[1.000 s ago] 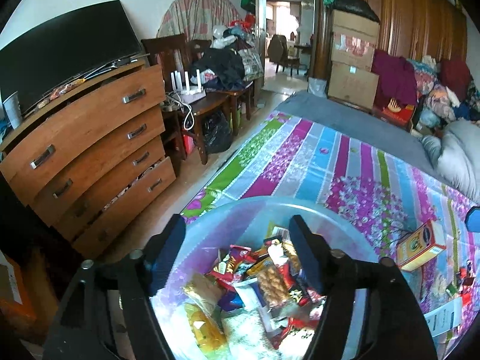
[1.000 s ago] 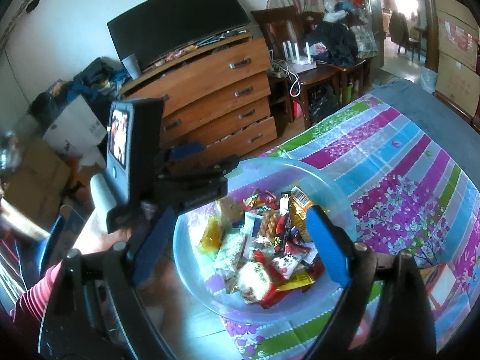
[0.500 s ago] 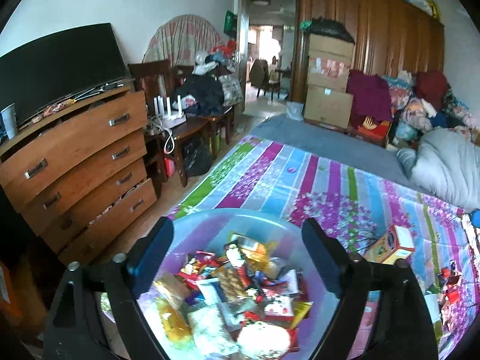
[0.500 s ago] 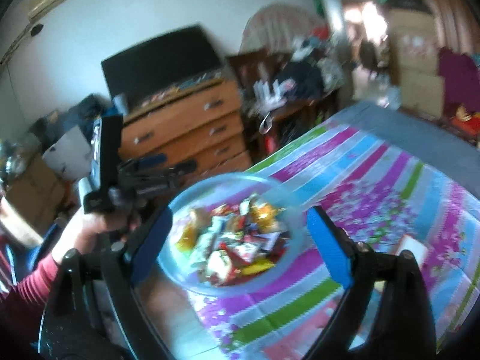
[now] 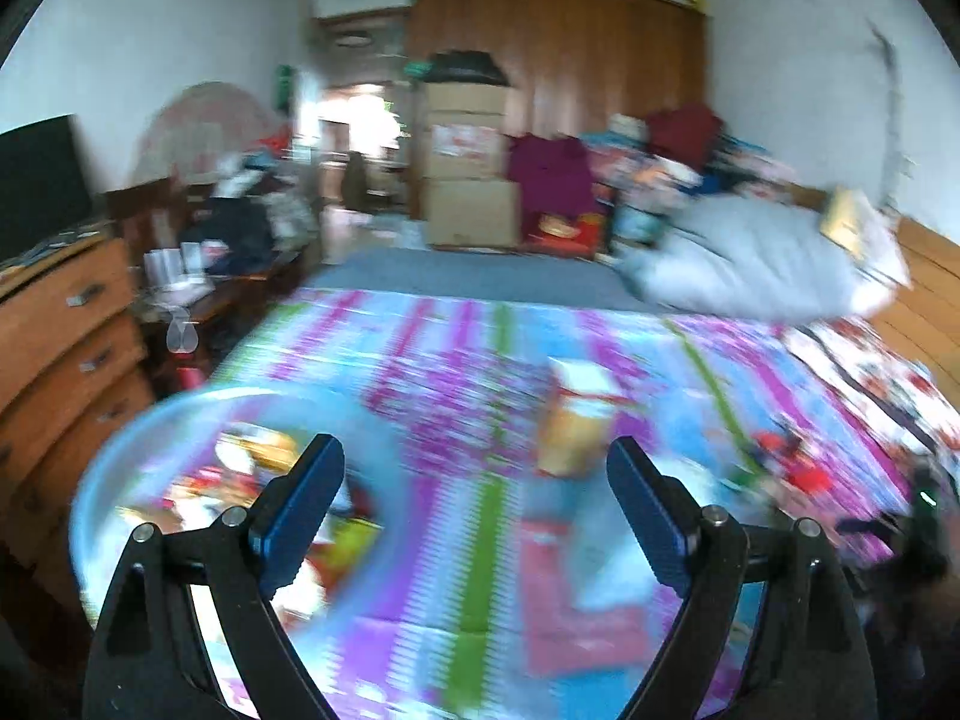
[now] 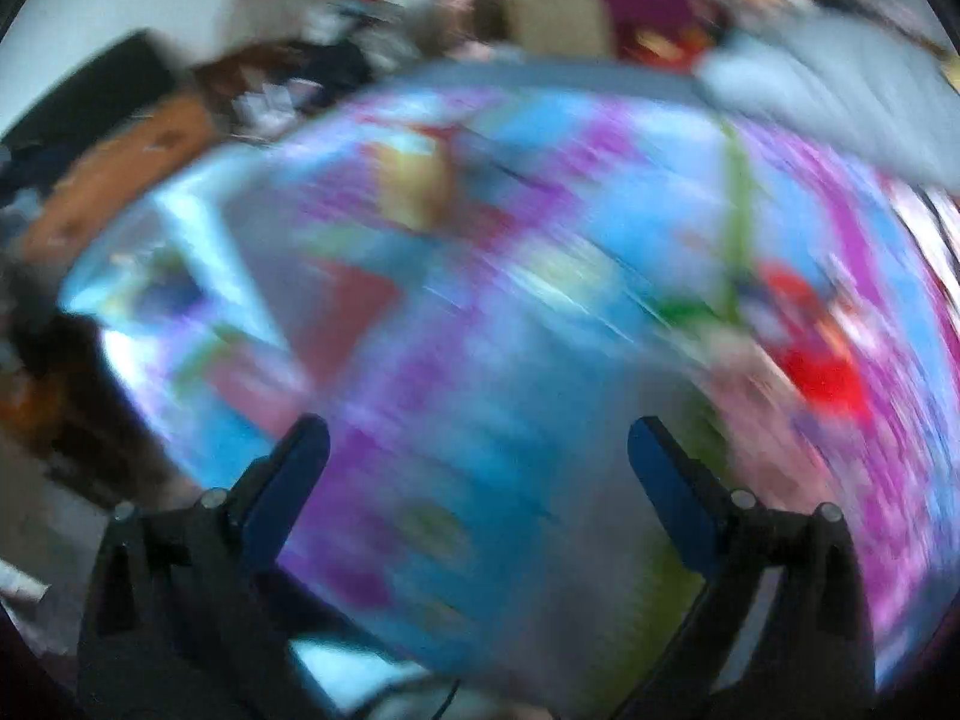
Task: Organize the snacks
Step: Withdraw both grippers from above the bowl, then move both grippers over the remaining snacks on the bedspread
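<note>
Clear plastic bowl (image 5: 120, 468) heaped with blurred bright snack packets (image 5: 252, 456); both grippers' fingers spread apart, empty.

Right hand-held gripper (image 6: 479, 468) wide apart, empty, above blurred striped bedspread (image 6: 540, 240)

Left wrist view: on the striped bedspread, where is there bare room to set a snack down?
Free: the striped bedspread between the snack bowl and the yellow box, and beyond, toward the grey blanket. Crowded: the right edge, with red packets.
</note>
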Available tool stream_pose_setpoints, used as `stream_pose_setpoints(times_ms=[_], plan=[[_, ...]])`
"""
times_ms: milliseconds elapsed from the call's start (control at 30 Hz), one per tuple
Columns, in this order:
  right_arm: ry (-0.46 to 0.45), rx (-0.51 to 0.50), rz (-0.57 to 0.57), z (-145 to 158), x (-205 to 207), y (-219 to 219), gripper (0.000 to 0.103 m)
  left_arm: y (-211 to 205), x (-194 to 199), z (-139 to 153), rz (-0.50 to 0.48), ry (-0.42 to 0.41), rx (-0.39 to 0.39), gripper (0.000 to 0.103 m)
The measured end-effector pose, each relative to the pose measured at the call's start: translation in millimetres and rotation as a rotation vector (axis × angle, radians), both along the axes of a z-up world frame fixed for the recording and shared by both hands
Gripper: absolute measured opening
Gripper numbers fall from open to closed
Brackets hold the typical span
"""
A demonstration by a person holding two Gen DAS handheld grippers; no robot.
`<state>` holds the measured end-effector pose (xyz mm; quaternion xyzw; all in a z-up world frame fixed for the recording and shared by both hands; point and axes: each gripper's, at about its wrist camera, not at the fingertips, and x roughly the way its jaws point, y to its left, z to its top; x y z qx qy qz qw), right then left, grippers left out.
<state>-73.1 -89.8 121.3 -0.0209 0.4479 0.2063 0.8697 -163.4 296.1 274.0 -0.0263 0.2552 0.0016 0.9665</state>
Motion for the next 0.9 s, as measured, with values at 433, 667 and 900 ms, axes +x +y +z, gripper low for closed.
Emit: stream_pose_setpoints(times_ms=[433,667,900], plan=[[0.165,-0.112,0.062,-73.1,74.6,-135.4,0.101,-192.4,27.6,-78.6,-0.377,0.283,-0.105,0.090],[0.125,-0.071,0.067,-80.8,64.4,-139.5,0.079,-247.7,52.6,-100.9,-0.419,0.344,-0.129,0.090],[0.099,0.120,-0.052,-73.1,27.9,-173.1,0.063,-294.8,102.5,-150.8,-0.422,0.453,-0.194,0.090]])
